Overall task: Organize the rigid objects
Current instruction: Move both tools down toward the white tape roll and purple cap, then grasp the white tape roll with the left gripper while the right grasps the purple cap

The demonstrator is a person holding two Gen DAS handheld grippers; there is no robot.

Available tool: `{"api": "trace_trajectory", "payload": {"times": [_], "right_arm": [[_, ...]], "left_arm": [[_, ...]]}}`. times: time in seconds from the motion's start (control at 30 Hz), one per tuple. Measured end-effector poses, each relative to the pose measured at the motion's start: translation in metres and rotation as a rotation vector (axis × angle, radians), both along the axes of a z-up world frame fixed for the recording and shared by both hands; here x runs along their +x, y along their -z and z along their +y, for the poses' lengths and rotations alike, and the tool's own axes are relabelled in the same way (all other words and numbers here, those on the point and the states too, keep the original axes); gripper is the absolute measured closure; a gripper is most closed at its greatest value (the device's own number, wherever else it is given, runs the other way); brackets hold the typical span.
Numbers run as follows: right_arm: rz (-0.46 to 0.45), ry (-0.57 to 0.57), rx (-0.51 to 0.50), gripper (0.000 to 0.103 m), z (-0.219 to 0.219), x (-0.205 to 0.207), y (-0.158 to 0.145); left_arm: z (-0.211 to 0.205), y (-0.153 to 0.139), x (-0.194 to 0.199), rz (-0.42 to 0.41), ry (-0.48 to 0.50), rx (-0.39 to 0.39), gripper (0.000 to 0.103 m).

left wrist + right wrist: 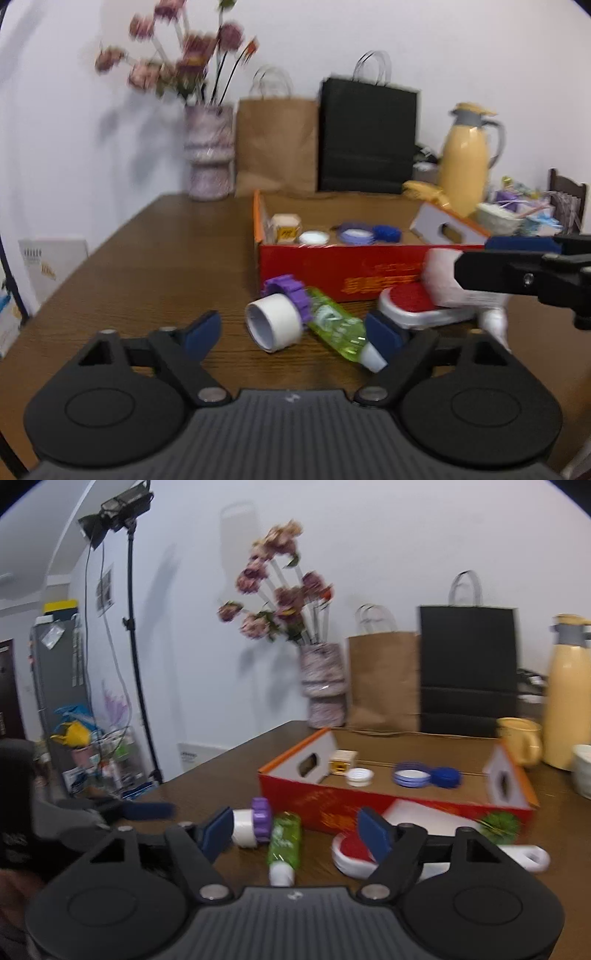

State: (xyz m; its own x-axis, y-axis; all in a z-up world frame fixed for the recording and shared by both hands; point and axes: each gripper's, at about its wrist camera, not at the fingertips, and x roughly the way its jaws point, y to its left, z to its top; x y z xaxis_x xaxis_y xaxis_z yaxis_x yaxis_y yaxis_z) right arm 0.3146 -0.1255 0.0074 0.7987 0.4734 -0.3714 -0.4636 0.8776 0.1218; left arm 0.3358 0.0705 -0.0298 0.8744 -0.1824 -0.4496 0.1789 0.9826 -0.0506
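On the wooden table (147,266), in front of an open red box (332,273), lie a white tape roll (275,325), a purple gear-shaped piece (291,297), a green bottle (338,328) on its side and a round red-and-white item (413,308). My left gripper (293,332) is open and hovers near them, with its pads either side of the roll and bottle and pressing on neither. My right gripper (295,832) is open too, over the same roll (243,829) and bottle (284,840). It reaches in from the right in the left wrist view (474,258).
The box holds a small cube carton (284,229), a white lid (313,237), a purple lid (354,234) and a blue lid (386,233). Behind stand a flower vase (208,158), brown (277,144) and black (367,136) paper bags, and a yellow jug (465,158). A light stand (133,627) is at left.
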Motion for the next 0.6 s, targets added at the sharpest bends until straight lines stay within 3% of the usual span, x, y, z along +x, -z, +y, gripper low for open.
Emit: {"api": "trace_trajectory", "payload": {"times": [0.17,0.23,0.4,0.5,0.6], "right_arm": [[0.068,-0.055,-0.033,0.036,0.037,0.057,0.009],[0.1,-0.078,-0.02,0.04,0.048,0.078,0.014],[0.183,-0.103,0.021,0.045,0.068,0.114,0.031],[0.221,-0.103,-0.021,0.066,0.079,0.124,0.043],[0.246,-0.12,0.022,0.069,0.075,0.126,0.049]], "left_arm": [[0.009,0.014,0.04,0.021,0.03,0.006,0.03],[0.016,0.021,0.05,0.056,0.047,-0.032,0.03],[0.039,0.031,0.063,0.124,0.073,-0.168,0.05],[0.043,0.031,0.062,0.12,0.076,-0.156,0.053],[0.045,0.029,0.056,0.101,0.081,-0.108,0.054]]}}
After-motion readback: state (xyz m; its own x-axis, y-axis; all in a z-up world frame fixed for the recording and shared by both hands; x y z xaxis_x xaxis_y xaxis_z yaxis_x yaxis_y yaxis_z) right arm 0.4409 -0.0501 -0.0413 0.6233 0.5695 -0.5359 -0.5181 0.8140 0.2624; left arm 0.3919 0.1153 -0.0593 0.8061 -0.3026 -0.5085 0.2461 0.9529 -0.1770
